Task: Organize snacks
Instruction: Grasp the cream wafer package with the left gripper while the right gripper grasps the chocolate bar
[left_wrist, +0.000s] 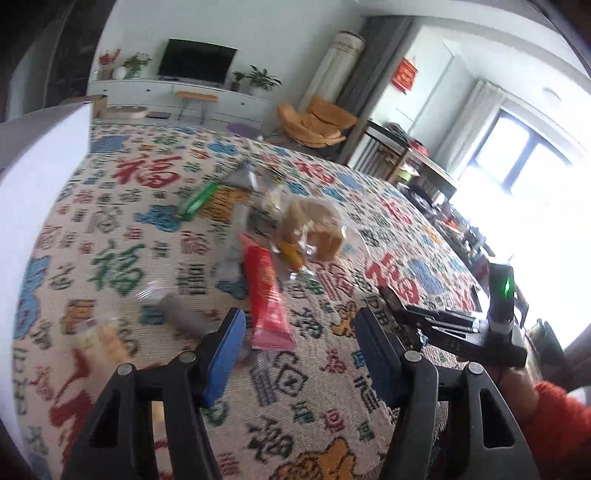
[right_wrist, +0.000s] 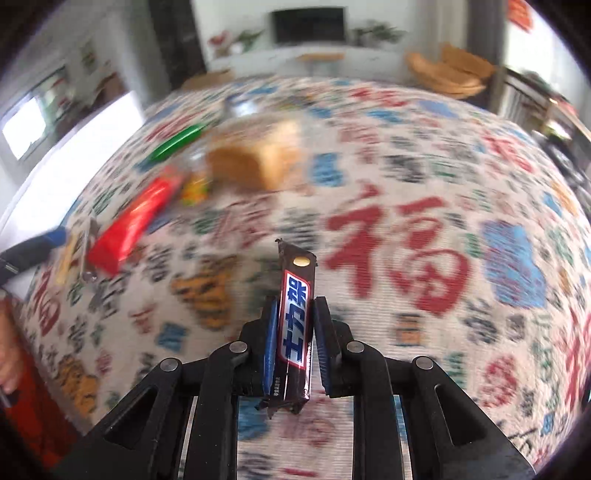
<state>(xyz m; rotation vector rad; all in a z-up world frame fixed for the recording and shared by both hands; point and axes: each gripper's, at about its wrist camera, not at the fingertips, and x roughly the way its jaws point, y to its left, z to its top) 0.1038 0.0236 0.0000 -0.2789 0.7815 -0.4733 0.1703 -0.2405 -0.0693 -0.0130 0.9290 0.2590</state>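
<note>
My right gripper (right_wrist: 295, 306) is shut on a dark chocolate bar (right_wrist: 295, 321) with blue and white lettering, held above the patterned tablecloth (right_wrist: 406, 258). It also shows at the right in the left wrist view (left_wrist: 391, 295). My left gripper (left_wrist: 299, 328) is open and empty, just short of a red snack packet (left_wrist: 266, 295). A pile of snacks lies beyond: wrapped bread (left_wrist: 314, 229), a green bar (left_wrist: 197, 201), a grey packet (left_wrist: 242, 177), a grey tube packet (left_wrist: 181, 310). The red packet (right_wrist: 129, 225), bread (right_wrist: 258, 158) and green bar (right_wrist: 177, 142) show blurred in the right wrist view.
A white box or bin wall (left_wrist: 37, 206) stands at the table's left edge. A yellowish clear packet (left_wrist: 103, 336) lies near the front left. Behind the table are a TV cabinet (left_wrist: 177, 92), an orange chair (left_wrist: 317, 122) and a cluttered side table (left_wrist: 424, 166).
</note>
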